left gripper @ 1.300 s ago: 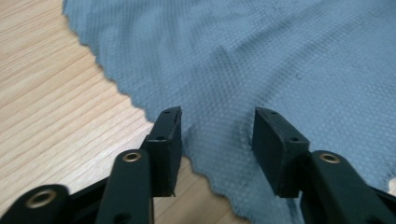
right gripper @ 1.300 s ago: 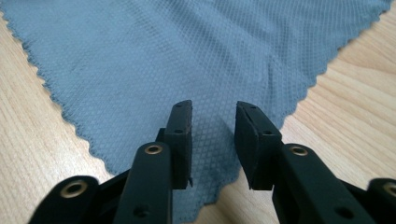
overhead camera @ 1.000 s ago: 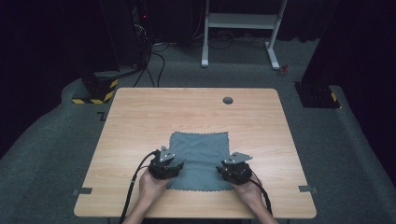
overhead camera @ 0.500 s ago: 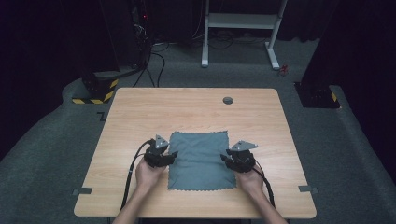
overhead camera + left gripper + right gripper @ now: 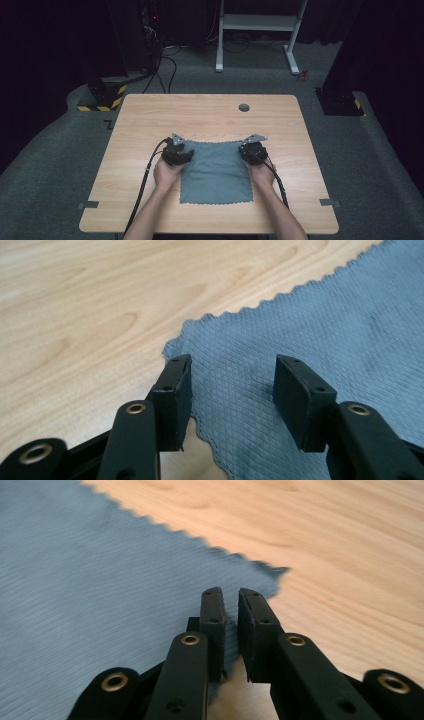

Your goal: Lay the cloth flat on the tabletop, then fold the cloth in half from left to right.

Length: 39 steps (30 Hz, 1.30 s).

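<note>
A grey waffle-textured cloth (image 5: 217,172) with a zigzag edge lies flat on the wooden table (image 5: 200,110). My left gripper (image 5: 181,145) sits at the cloth's far left corner. In the left gripper view the cloth (image 5: 325,325) corner lies under my left gripper (image 5: 232,375), whose jaws stand apart and have just been closing a little, not pinching it. My right gripper (image 5: 252,144) is at the far right corner. In the right gripper view my right gripper (image 5: 230,605) has just been closing to a narrow slit over the cloth (image 5: 75,580) corner; no fabric shows between the pads.
A round grommet hole (image 5: 244,107) sits near the table's far edge. Grey tape marks (image 5: 89,205) lie at the near corners. A black cable (image 5: 145,185) trails from the left gripper over the near edge. A white frame (image 5: 255,22) stands on the floor beyond.
Both hands have slid away from the person along the cloth's two sides, from its near part up to its far corners. The cloth has stayed flat.
</note>
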Each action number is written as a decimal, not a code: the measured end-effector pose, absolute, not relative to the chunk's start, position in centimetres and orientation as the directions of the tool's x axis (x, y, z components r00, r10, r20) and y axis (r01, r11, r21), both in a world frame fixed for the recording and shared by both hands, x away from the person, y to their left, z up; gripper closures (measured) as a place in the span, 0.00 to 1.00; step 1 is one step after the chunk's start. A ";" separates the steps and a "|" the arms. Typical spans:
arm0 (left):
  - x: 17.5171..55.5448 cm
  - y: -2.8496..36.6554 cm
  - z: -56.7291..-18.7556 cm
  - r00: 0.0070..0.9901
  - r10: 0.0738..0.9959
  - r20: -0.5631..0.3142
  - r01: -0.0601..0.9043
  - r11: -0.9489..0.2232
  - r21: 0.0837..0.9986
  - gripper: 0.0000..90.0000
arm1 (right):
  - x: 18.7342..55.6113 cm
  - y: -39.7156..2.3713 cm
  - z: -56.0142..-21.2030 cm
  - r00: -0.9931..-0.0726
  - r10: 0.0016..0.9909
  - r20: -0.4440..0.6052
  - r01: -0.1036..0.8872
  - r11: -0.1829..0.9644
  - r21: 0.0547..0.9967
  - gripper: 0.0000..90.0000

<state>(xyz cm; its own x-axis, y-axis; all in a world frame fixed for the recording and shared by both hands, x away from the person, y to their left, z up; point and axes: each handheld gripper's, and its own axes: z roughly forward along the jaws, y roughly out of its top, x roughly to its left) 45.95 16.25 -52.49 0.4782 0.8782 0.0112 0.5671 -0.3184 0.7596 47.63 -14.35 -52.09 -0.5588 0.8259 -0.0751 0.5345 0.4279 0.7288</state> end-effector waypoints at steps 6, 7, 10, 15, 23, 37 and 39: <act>47.0 16.3 -52.5 0.470 0.883 0.007 0.575 -0.312 0.756 0.56 | 47.9 -14.5 -52.3 -0.550 0.828 -0.108 0.514 0.437 0.738 0.89; 47.1 16.3 -52.4 0.471 0.882 0.006 0.580 -0.314 0.752 0.55 | 47.9 -14.5 -52.3 -0.546 0.830 -0.109 0.514 0.435 0.739 0.88; 47.1 16.2 -52.3 0.465 0.886 0.007 0.585 -0.313 0.748 0.54 | 48.1 -14.8 -52.3 -0.537 0.839 -0.085 0.527 0.412 0.743 0.83; 46.5 16.6 -52.6 0.468 0.884 -0.002 0.574 -0.301 0.762 0.49 | 48.0 -14.9 -52.3 -0.515 0.853 -0.085 0.537 0.398 0.744 0.77; 46.5 16.6 -52.6 0.461 0.888 -0.004 0.580 -0.298 0.759 0.45 | 47.6 -15.9 -52.0 -0.485 0.873 0.052 0.610 0.296 0.735 0.65; 46.5 17.0 -52.6 0.443 0.897 -0.017 0.589 -0.276 0.760 0.44 | 41.0 -10.4 -50.4 -0.736 0.674 0.057 0.453 0.429 0.781 0.72; 46.7 17.2 -52.6 0.428 0.903 -0.027 0.592 -0.258 0.763 0.47 | 39.6 -8.3 -50.7 -0.793 0.607 0.042 0.413 0.485 0.771 0.76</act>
<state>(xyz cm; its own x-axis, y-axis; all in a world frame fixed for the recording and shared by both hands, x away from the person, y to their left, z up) 46.65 17.17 -52.61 0.4285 0.9031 -0.0270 0.5923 -0.2582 0.7632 39.60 -8.33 -50.71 -0.7934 0.6073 0.0424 0.4125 0.4852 0.7710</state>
